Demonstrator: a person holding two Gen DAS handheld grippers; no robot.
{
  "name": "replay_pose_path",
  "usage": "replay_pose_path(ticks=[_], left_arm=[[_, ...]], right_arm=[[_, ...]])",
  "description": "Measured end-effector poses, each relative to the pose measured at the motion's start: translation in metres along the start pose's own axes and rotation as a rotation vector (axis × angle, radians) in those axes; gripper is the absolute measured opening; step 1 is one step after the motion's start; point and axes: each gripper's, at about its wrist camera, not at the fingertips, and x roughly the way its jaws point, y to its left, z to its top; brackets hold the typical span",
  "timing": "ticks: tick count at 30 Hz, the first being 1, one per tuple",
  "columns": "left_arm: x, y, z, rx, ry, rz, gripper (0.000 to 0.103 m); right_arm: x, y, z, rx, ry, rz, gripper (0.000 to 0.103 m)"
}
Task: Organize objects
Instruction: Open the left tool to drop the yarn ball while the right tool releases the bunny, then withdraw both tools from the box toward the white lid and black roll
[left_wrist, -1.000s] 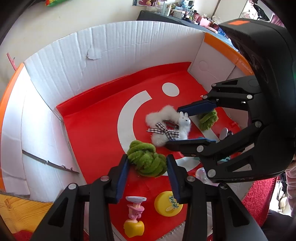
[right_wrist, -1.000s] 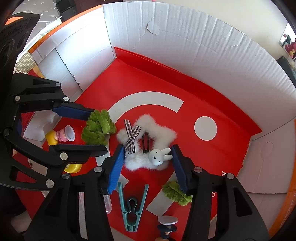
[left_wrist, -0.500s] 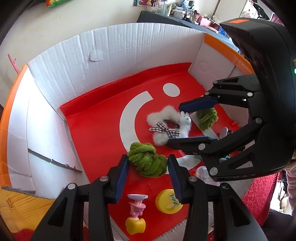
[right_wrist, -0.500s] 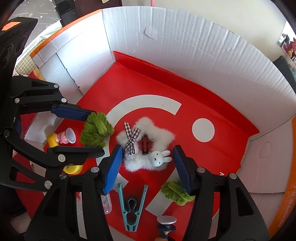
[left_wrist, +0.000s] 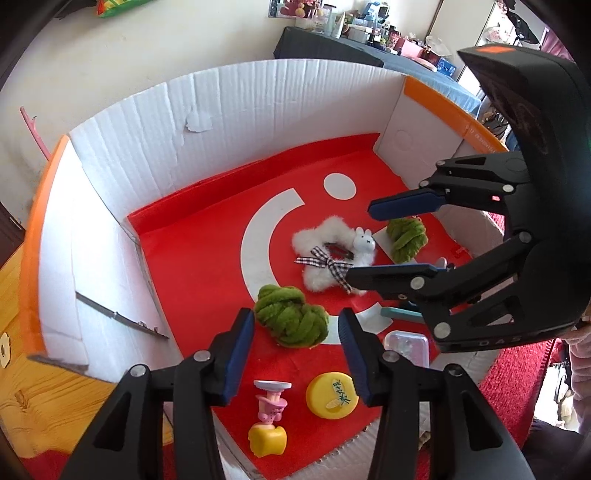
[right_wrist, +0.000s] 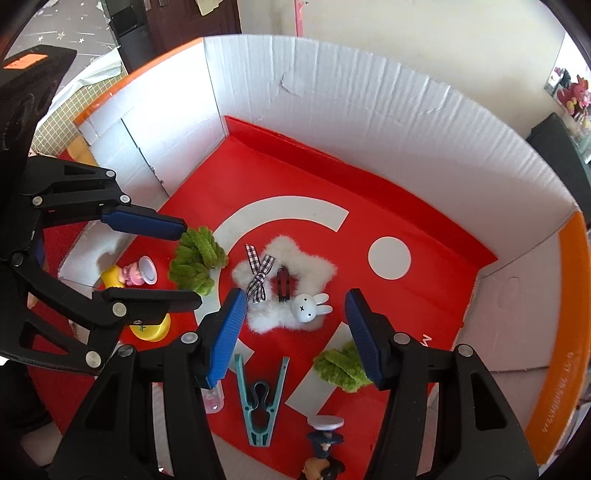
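Note:
Inside a white cardboard box with a red floor (left_wrist: 207, 258) lie a white fluffy star hair clip with a checked bow and bunny head (left_wrist: 334, 256) (right_wrist: 284, 284), a large green yarn knot (left_wrist: 291, 319) (right_wrist: 195, 260) and a smaller green yarn knot (left_wrist: 406, 238) (right_wrist: 343, 365). My left gripper (left_wrist: 297, 350) is open and empty, hovering above and just short of the large knot. My right gripper (right_wrist: 295, 332) is open and empty, above the near edge of the star clip. Each gripper shows in the other's view.
Near the box front lie a pink figurine on a yellow base (left_wrist: 271, 424), a yellow round lid (left_wrist: 332, 395), a teal clothes peg (right_wrist: 262, 402), a small clear case (left_wrist: 406, 345) and a dark blue figurine (right_wrist: 325, 443). White box walls (right_wrist: 369, 122) enclose all sides.
Both grippers have drawn back and upward a little from the box floor, so the objects look smaller and farther. Both stay open. No object moved.

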Motion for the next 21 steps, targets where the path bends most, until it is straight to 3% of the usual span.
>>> replay_pose_path(ticks=[7, 10, 21], left_arm=[[-0.014, -0.006, -0.002, 0.001, -0.027, 0.016, 0.051], [-0.022, -0.01, -0.005, 0.0, -0.043, 0.018, 0.052], [-0.047, -0.021, -0.018, -0.028, -0.112, 0.026, 0.053]], right_arm=[[-0.019, -0.004, -0.004, 0.001, -0.043, -0.011, 0.055], [-0.032, 0.005, -0.025, 0.002, -0.063, -0.016, 0.055], [-0.059, 0.034, -0.025, 0.027, -0.151, -0.037, 0.06]])
